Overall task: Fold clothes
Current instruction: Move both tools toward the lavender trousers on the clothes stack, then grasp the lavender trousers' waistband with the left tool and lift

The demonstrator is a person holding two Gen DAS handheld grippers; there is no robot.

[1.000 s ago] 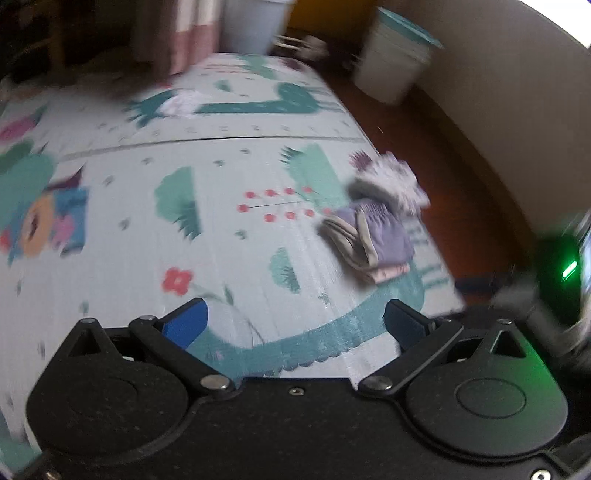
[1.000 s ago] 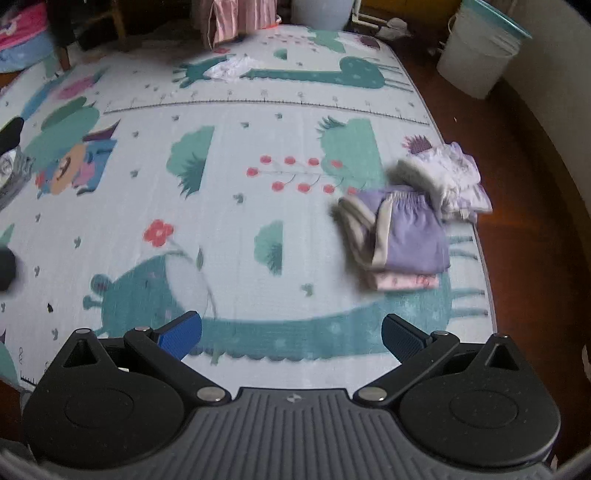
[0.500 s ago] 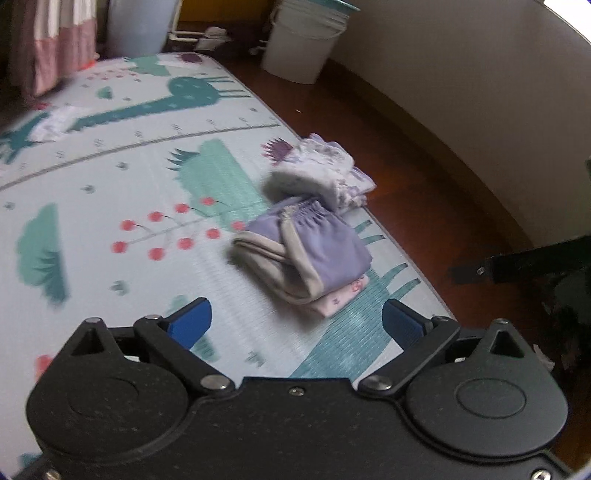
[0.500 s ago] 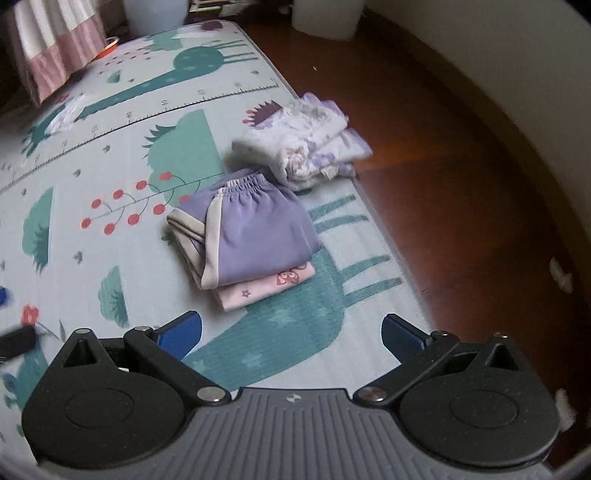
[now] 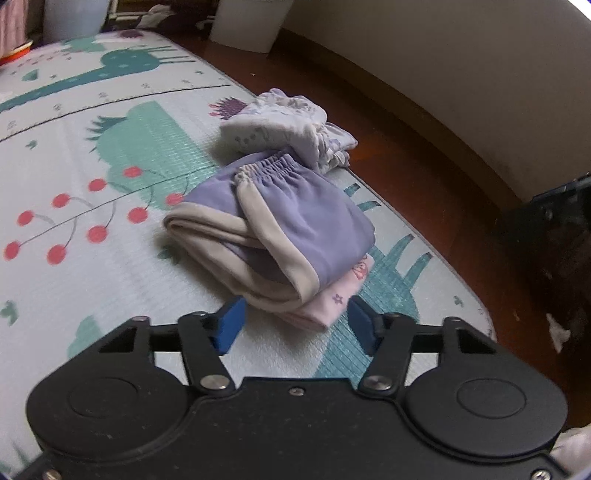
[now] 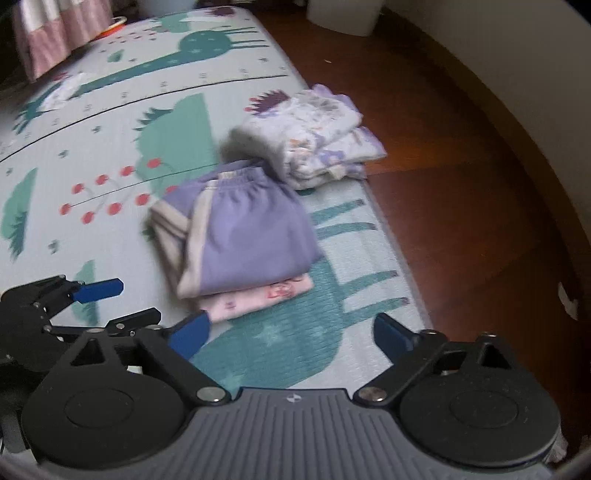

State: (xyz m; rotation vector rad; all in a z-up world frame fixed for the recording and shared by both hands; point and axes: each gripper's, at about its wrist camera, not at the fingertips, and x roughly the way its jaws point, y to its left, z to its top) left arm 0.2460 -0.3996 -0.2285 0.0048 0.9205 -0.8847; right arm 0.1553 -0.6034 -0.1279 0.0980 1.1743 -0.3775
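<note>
Folded purple shorts (image 5: pixel 295 221) with grey trim lie on a folded pink garment (image 5: pixel 341 295) near the right edge of the play mat (image 5: pixel 92 258). Behind them sits a folded white floral pile (image 5: pixel 280 125). My left gripper (image 5: pixel 295 326) is open, its blue fingers on either side of the stack's near corner, low over the mat. In the right wrist view the purple shorts (image 6: pixel 251 236), pink garment (image 6: pixel 258 299) and floral pile (image 6: pixel 314 140) lie ahead of my open, empty right gripper (image 6: pixel 291 334). The left gripper (image 6: pixel 110 302) shows at that view's left.
The mat's right edge meets a dark wooden floor (image 6: pixel 461 184) that runs to a pale wall (image 5: pixel 461 74). A white bucket (image 5: pixel 247 22) stands at the back. A pink striped cloth (image 6: pixel 55 33) hangs at the far left, and a small white cloth (image 6: pixel 62 92) lies on the mat.
Both grippers have swung right and come in close to the folded stack. The left gripper's fingers have narrowed and now flank the stack's near corner.
</note>
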